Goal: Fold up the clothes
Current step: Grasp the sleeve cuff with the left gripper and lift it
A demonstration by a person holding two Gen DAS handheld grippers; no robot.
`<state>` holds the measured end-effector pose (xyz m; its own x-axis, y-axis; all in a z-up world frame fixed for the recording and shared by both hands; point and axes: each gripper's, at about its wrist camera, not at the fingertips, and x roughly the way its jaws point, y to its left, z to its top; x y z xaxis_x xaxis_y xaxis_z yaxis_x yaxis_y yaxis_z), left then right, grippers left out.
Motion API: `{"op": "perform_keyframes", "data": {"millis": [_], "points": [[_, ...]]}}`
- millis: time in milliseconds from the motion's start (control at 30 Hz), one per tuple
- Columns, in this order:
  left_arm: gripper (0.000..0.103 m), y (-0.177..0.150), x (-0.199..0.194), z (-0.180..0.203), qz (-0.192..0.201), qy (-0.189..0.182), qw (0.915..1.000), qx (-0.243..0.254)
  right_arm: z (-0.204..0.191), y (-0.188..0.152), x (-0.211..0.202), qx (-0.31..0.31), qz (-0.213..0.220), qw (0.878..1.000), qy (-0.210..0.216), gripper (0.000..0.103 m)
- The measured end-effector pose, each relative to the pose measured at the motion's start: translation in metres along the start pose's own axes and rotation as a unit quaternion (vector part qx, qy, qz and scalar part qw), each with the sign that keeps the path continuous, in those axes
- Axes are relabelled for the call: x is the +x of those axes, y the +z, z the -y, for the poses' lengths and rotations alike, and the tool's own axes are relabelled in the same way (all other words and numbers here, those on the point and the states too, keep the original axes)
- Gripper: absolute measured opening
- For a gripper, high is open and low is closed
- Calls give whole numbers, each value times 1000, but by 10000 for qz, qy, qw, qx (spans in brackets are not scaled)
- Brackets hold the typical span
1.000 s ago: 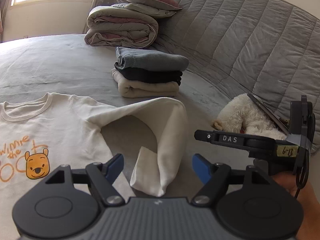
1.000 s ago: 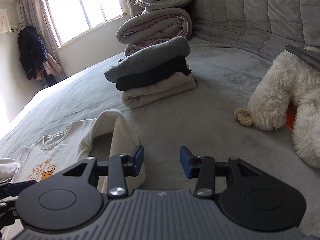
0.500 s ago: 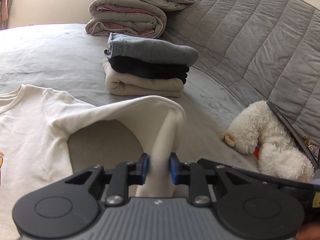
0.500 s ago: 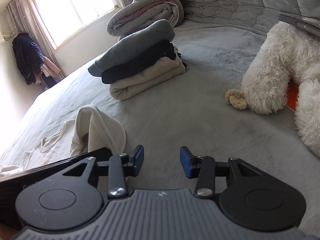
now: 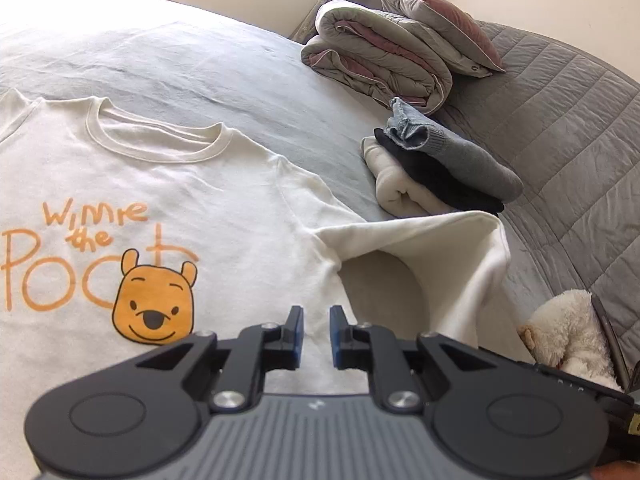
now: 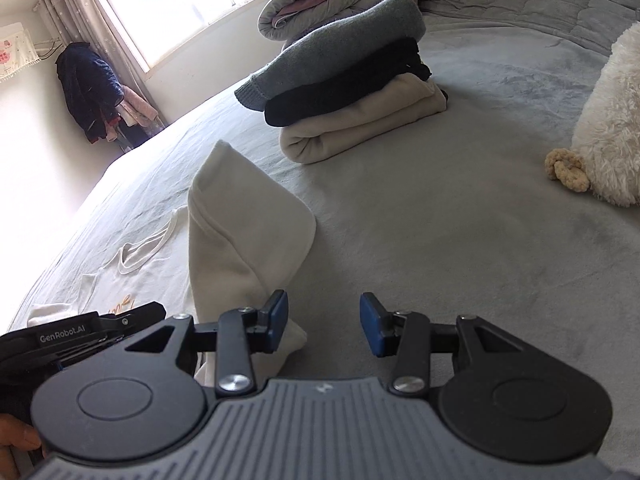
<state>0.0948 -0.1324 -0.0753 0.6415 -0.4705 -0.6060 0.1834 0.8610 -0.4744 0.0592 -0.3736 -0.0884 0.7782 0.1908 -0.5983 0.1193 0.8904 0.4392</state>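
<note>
Left wrist view: left gripper (image 5: 316,334) sits low over the cream sweatshirt (image 5: 160,184), which lies spread face up on the grey bed (image 5: 200,60); its fingers (image 5: 295,336) stand narrow, with cream cloth showing in the slim gap, though whether they pinch it cannot be told; the sleeve (image 5: 448,256) rises in an arch to the right of the fingers and drops back toward the gripper; the bear print (image 5: 154,304) lies just left of the fingers; a stack of folded clothes (image 5: 440,176) sits beyond the sleeve, apart from it; a rolled quilt (image 5: 380,52) with a pillow (image 5: 436,16) on top lies farther back; a white plush toy (image 5: 568,332) rests at the right edge.

Right wrist view: right gripper (image 6: 323,326) hovers over bare bed (image 6: 440,240); its fingers (image 6: 372,328) are wide apart and hold nothing; the raised sleeve (image 6: 240,232) stands just left of the left finger, touching or nearly so; the left gripper (image 6: 80,336) shows at the lower left; the folded stack (image 6: 352,92) lies ahead; the plush toy (image 6: 608,120) is at the right.
</note>
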Motion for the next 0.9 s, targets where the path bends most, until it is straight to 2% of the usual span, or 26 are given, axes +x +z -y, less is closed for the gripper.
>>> {"op": "perform_keyframes", "data": {"millis": [67,133,233,300,400,467,633,667,733,767,800,900], "points": [[13,0,-5,-1,16,-48,10000,22,-4,0,3,18,-4,9999,116,45],[18,3,-8,0,26,-116,9999,75,-7,0,4,81,-7,9995,301,45],[35,11,-15,6,65,-350,9993,91,-18,-2,8,62,-85,9980,624,47],[49,15,-16,16,25,-529,9984,204,-28,-4,12,-109,-139,9976,675,47],[58,18,-13,33,-119,-713,9964,434,-39,-7,15,-318,-172,9968,720,46],[60,19,-5,46,-284,-713,9953,593,-41,-8,16,-317,-235,9952,891,42],[61,19,27,71,-605,-367,9933,911,-39,-10,15,-256,-391,9918,1186,40],[61,18,34,75,-665,-282,9927,961,-38,-10,14,-246,-407,9917,1197,40],[52,17,46,79,-783,-192,9920,968,-36,-11,12,-224,-420,9916,1204,40],[33,17,50,80,-841,-190,9920,922,-34,-11,10,-194,-408,9918,1197,41],[18,17,54,81,-899,-188,9919,876,-31,-10,7,-137,-365,9923,1174,41],[11,22,55,80,-821,-402,9946,497,-20,-7,-1,36,-237,9936,1104,43]]}}
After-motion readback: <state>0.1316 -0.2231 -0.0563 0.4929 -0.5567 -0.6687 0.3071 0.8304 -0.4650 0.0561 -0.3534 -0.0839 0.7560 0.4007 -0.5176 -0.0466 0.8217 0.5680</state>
